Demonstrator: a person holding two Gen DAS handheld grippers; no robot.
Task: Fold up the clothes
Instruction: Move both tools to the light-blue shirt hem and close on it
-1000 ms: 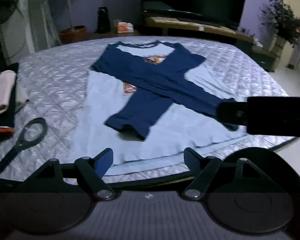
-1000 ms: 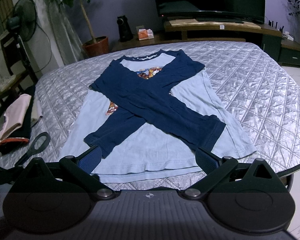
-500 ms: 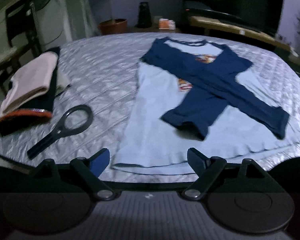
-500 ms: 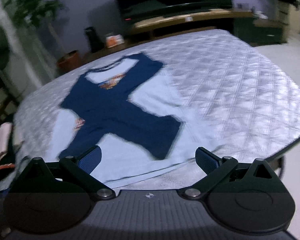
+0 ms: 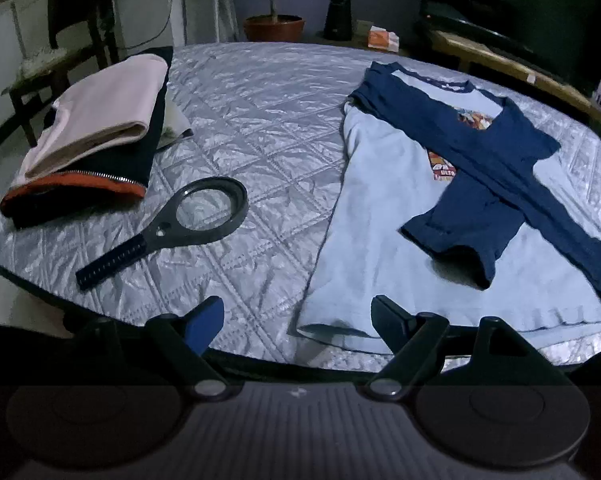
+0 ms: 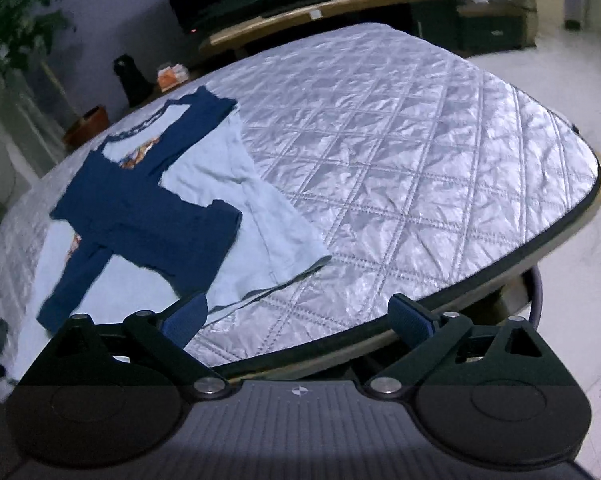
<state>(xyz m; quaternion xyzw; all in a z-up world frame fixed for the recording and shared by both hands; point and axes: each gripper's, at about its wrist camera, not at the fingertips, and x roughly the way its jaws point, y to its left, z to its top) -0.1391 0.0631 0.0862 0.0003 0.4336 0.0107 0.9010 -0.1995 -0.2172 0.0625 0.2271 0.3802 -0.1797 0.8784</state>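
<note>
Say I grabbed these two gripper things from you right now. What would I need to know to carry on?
Left gripper: jaws closing slightly, nothing between them, over the shirt's near left hem corner.
Right gripper: open, empty, near the right hem corner.
Shirt lies flat on the quilted table, both navy sleeves already crossed over the chest.
Left: fold the body, then stack it with the folded clothes.
Mind the magnifying glass beside the shirt.

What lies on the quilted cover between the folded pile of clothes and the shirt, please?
A magnifying glass lies there between the pile and the shirt, seen in the left wrist view.
</note>
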